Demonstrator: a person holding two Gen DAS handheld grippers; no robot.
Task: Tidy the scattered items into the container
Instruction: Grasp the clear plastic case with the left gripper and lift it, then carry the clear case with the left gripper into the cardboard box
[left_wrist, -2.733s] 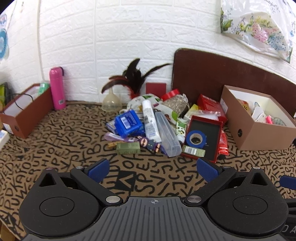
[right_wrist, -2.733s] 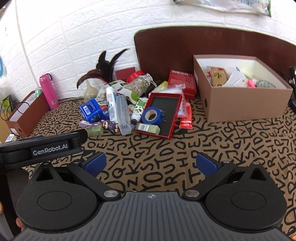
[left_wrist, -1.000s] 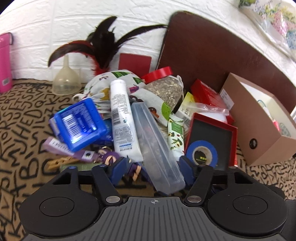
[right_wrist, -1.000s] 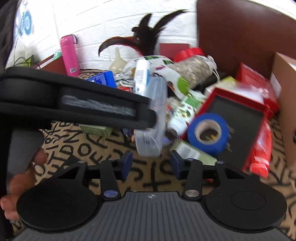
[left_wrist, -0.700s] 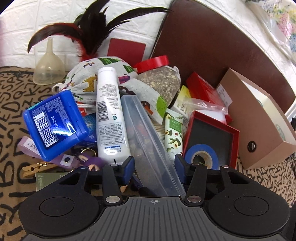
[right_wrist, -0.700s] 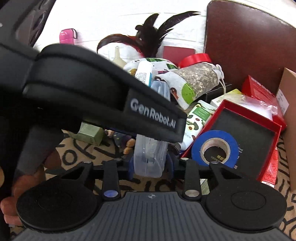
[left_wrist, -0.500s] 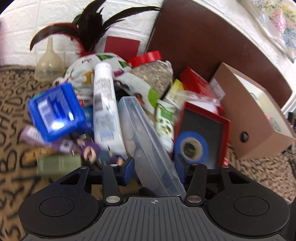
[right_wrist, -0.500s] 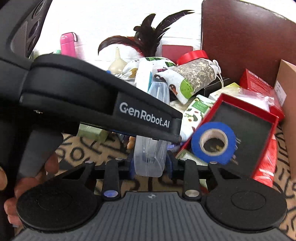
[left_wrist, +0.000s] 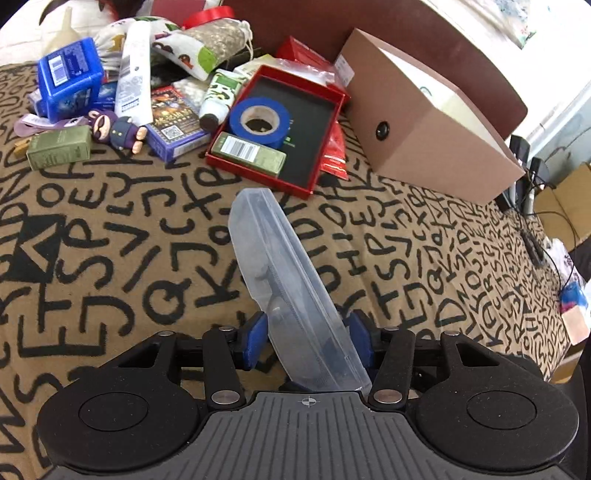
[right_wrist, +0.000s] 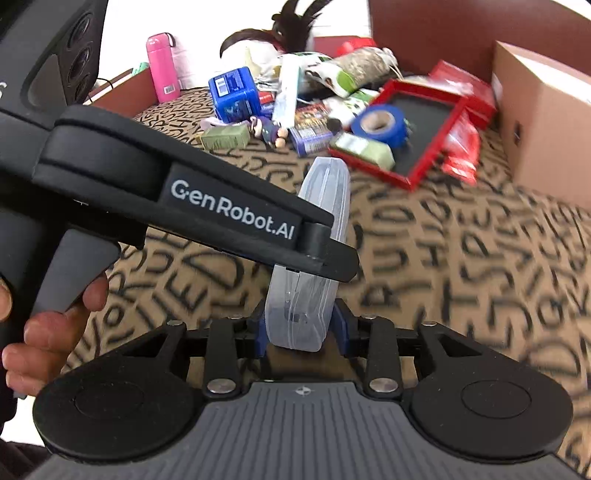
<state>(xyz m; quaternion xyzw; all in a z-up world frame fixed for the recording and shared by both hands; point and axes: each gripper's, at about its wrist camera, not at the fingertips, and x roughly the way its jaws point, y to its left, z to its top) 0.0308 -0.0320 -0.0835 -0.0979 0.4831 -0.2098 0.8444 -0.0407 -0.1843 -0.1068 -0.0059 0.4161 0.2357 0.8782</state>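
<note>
A long clear plastic case (left_wrist: 280, 273) is held by both grippers above the patterned cloth. My left gripper (left_wrist: 306, 339) is shut on its near end. My right gripper (right_wrist: 301, 326) is shut on the same case (right_wrist: 317, 229), with the left gripper's black body crossing just over it. The brown cardboard box (left_wrist: 424, 122) stands at the right, also in the right wrist view (right_wrist: 543, 110). The scattered pile lies at the back: blue tape roll (left_wrist: 258, 120) in a red tray (left_wrist: 314, 122), blue box (left_wrist: 68, 75), white tube (left_wrist: 133, 70).
A green carton (left_wrist: 59, 147), a small figurine (left_wrist: 118, 129) and a card pack (left_wrist: 173, 125) lie at the pile's front. A pink bottle (right_wrist: 162, 66) and a brown tray (right_wrist: 125, 92) stand far left. Cables hang off the table's right edge (left_wrist: 535, 240).
Both grippers closed on the clear case in the pile, then lifted it up and back toward me. The card pack beneath it is now uncovered.
</note>
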